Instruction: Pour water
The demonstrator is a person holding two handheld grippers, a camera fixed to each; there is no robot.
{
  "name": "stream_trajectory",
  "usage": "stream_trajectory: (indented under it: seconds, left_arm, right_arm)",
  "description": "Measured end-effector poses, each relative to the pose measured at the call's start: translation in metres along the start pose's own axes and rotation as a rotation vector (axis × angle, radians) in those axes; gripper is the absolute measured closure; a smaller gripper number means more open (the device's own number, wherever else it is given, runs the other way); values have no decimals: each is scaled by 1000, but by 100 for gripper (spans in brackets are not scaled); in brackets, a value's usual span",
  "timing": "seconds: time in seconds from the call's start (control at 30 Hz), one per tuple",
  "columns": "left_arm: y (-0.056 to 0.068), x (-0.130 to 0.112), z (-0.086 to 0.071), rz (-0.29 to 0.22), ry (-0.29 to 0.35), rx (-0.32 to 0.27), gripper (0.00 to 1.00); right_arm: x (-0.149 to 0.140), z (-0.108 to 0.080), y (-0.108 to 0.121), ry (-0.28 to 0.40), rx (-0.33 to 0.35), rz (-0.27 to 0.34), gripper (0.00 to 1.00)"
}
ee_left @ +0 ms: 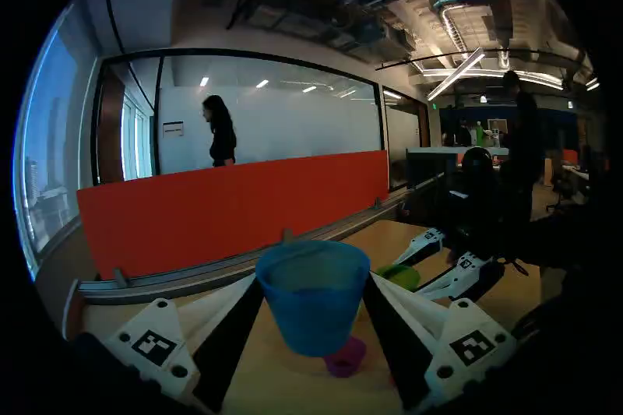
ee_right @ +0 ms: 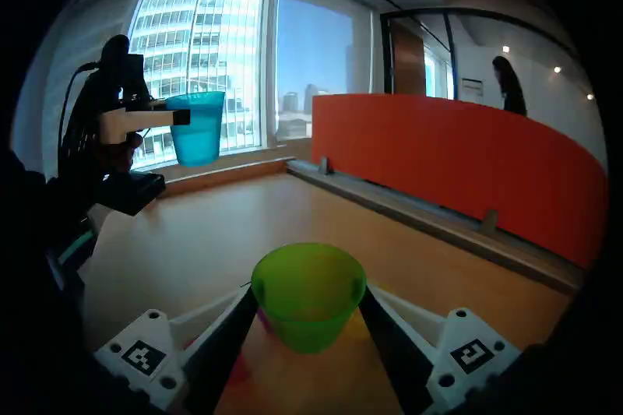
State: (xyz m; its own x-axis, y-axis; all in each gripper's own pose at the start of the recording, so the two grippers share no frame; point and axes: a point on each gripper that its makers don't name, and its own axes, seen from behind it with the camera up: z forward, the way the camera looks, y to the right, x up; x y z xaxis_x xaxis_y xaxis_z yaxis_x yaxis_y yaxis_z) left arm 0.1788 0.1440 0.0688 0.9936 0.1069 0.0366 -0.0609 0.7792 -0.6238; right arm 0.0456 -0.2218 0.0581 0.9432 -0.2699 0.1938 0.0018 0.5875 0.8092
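Your left gripper [ee_left: 313, 290] grips the upright blue cup [ee_left: 313, 306], raised high. Your right gripper [ee_right: 308, 302] grips the green cup [ee_right: 308, 290], low by the desk [ee_right: 234, 228] — the blue cup hangs up-left of it, farther off.

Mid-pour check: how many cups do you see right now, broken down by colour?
blue cup: 1, gripped in the left tongs
green cup: 1, gripped in the right tongs
purple cup: 1, small, on the table below the blue one
Total: 3
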Motion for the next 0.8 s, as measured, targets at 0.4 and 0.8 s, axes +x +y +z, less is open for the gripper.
stream_trajectory:
  seconds: [0.4,0.8]
  left_arm:
    - [1,2,-1,-7,8,0,14]
    - [1,8,-1,-22,31,-1,14]
  right_arm:
    - [34,-12,-4,84,-11,-18,8]
    - [67,-21,-7,167,-20,-38,8]
